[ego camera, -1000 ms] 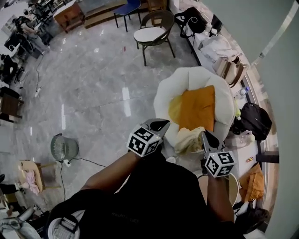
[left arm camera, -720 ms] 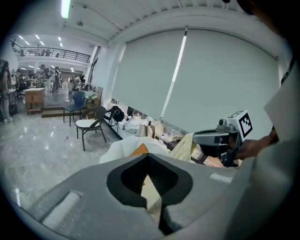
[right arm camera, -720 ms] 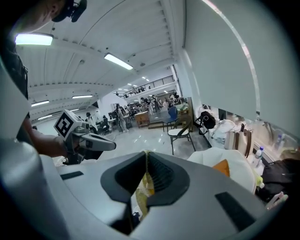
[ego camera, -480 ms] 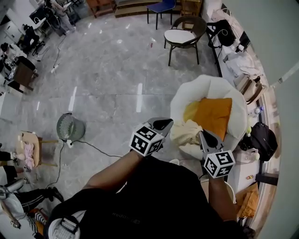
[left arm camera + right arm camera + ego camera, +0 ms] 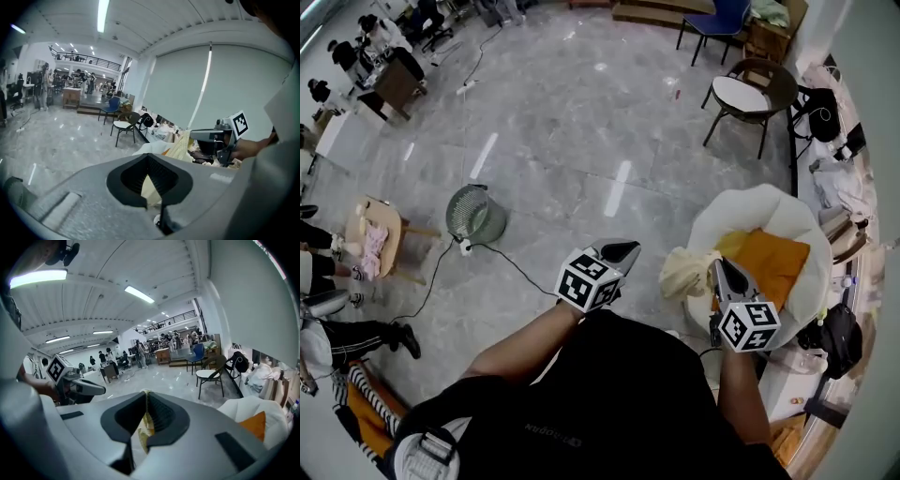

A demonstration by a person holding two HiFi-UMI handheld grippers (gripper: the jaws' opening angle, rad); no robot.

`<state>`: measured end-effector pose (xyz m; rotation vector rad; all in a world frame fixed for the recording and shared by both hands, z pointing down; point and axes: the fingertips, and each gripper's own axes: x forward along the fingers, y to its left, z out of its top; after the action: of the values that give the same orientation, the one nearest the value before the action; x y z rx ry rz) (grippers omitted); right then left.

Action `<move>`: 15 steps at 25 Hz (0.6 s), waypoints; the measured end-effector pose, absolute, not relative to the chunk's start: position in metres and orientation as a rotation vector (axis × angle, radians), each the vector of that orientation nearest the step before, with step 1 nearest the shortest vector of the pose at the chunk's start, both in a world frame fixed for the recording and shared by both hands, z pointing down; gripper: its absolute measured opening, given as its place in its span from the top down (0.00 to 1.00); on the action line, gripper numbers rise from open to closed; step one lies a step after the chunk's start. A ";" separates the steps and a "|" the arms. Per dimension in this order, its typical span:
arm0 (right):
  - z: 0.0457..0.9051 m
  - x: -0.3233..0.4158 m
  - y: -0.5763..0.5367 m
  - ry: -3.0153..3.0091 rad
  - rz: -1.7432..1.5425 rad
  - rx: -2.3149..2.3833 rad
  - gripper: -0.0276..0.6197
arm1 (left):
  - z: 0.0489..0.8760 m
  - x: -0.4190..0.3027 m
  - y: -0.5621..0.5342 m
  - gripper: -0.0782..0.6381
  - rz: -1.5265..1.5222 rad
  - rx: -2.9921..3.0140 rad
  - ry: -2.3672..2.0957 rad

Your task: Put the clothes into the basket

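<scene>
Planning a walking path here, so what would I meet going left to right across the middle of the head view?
wooden stool → floor fan → left gripper → pale yellow cloth → orange cushion

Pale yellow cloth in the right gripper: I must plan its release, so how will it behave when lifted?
Probably floppy: the pale yellow cloth bunches and droops beside the right gripper. Likely light for its bulk, since one thin pinched fold seems to carry it. Its loose hanging end could sway when swung.
</scene>
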<state>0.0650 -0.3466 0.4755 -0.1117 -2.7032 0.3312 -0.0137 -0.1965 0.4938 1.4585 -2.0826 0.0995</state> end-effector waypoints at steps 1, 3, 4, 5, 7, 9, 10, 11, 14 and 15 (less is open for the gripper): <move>0.475 0.055 -0.334 -2.701 0.333 -0.130 0.91 | 0.493 -0.023 -0.184 0.89 0.091 1.443 -2.098; 0.474 0.036 -0.309 -2.695 0.325 -0.167 0.91 | 0.489 -0.043 -0.163 0.89 0.073 1.423 -2.125; 0.474 0.026 -0.296 -2.692 0.319 -0.185 0.91 | 0.488 -0.051 -0.153 0.89 0.065 1.418 -2.132; 0.473 0.016 -0.284 -2.690 0.313 -0.203 0.91 | 0.487 -0.059 -0.144 0.89 0.058 1.413 -2.137; 0.472 -0.003 -0.261 -2.684 0.300 -0.239 0.91 | 0.486 -0.074 -0.127 0.89 0.042 1.404 -2.145; 0.471 -0.022 -0.238 -2.677 0.285 -0.273 0.91 | 0.486 -0.087 -0.108 0.89 0.026 1.391 -2.155; 0.470 -0.032 -0.227 -2.674 0.279 -0.290 0.91 | 0.487 -0.094 -0.098 0.89 0.021 1.383 -2.158; 0.468 -0.041 -0.215 -2.672 0.274 -0.307 0.91 | 0.489 -0.100 -0.087 0.89 0.017 1.374 -2.160; 0.467 -0.068 -0.180 -2.666 0.254 -0.360 0.91 | 0.492 -0.119 -0.052 0.89 -0.001 1.335 -2.181; 0.467 -0.076 -0.169 -2.661 0.246 -0.378 0.91 | 0.495 -0.123 -0.040 0.89 -0.008 1.322 -2.187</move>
<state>-0.0759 -0.1688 0.4670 -0.3782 -2.6612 0.2463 -0.1235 -0.0404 0.4947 1.3217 -2.1869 -0.0079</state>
